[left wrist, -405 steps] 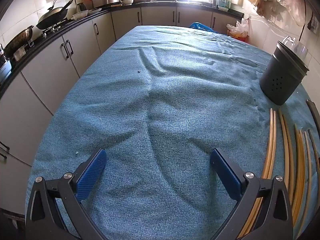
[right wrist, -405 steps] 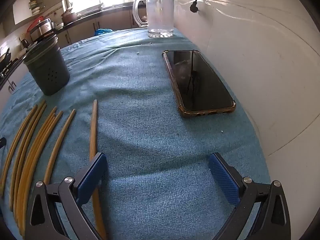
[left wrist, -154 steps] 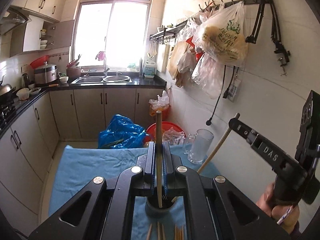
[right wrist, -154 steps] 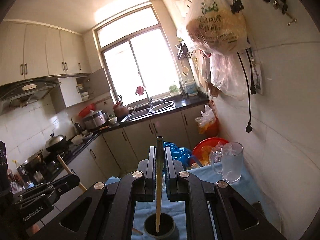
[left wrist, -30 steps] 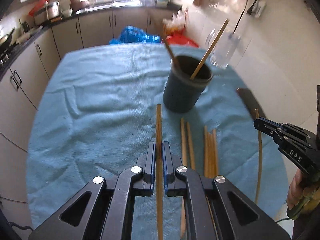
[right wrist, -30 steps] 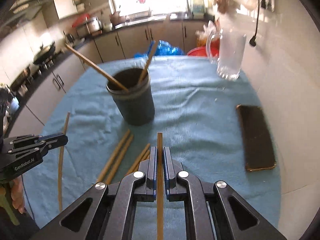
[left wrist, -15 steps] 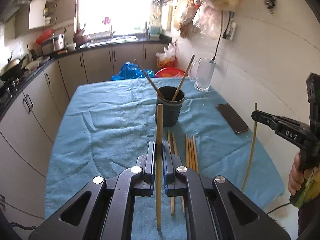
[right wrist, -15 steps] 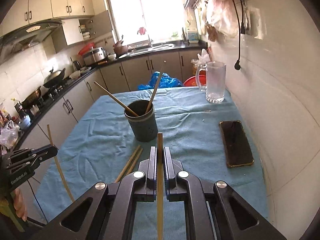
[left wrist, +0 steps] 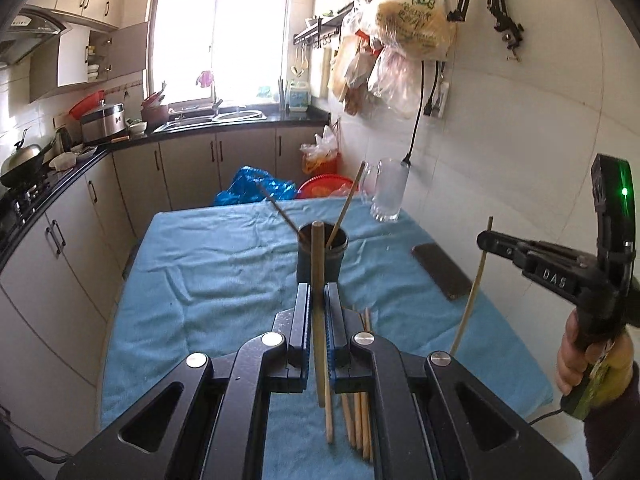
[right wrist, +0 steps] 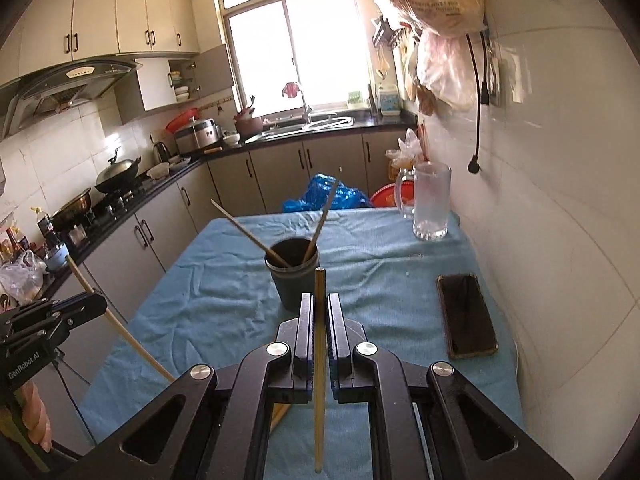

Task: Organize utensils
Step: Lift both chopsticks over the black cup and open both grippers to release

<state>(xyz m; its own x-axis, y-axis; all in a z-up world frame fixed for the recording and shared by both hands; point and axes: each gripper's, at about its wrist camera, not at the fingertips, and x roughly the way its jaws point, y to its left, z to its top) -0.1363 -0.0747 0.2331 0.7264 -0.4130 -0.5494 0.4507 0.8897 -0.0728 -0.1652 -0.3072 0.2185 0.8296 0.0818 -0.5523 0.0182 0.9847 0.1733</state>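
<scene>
kitchen with grey cabinets and a bright window is sitting behind a table (left wrist: 192, 280) that's wearing a blue towel. both grippers are hovering above the near end of it. the left gripper (left wrist: 318, 308) is clamping its jaws tight on one chopstick (left wrist: 319, 300), which is standing nearly upright between the blue pads. the right gripper (right wrist: 319, 320) is doing the same, squeezing its own chopstick (right wrist: 319, 360) with the tip poking up past the jaws. each one is also showing up at the edge of the other's view, stick hanging down. the dark cup (right wrist: 294, 276) is standing mid-table, already holding two chopsticks (right wrist: 320, 216) that are leaning out left and right. loose chopsticks (left wrist: 360, 408) are lying on the towel just near of the cup. a phone (right wrist: 466, 316) is lying at the right, and a glass mug (right wrist: 430, 204) is sitting at the far right corner.
</scene>
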